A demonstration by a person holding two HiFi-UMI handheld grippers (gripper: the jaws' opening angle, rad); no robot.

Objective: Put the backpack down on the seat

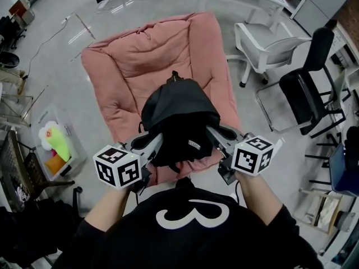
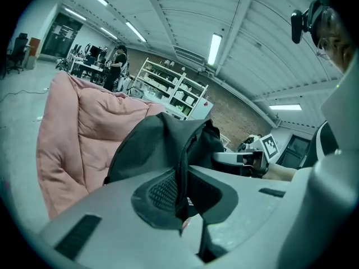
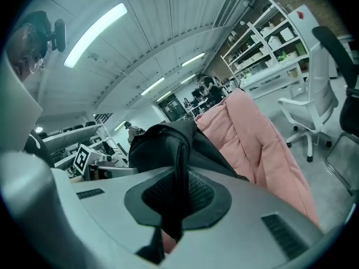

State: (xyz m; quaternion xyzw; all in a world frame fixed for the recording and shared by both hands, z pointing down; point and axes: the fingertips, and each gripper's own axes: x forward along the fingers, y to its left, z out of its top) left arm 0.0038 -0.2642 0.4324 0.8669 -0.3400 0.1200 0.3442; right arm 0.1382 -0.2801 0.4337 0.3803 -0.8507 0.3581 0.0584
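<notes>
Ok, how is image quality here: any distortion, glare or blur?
Head view: sharp, evenly lit, streaks of glare on the floor beyond the pink seat. Left gripper view: strong fisheye, black corners, ceiling light blown out, backpack dark with little detail. Right gripper view: same fisheye, ceiling light glaring.

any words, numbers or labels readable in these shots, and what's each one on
"3": a big white figure on the person's black top in the head view; it reads like a 3 but may be a logo.
Small white tag on the backpack: too small to read.
Marker cubes: black-and-white square patterns only, no letters.
Both gripper views: no readable text.
</notes>
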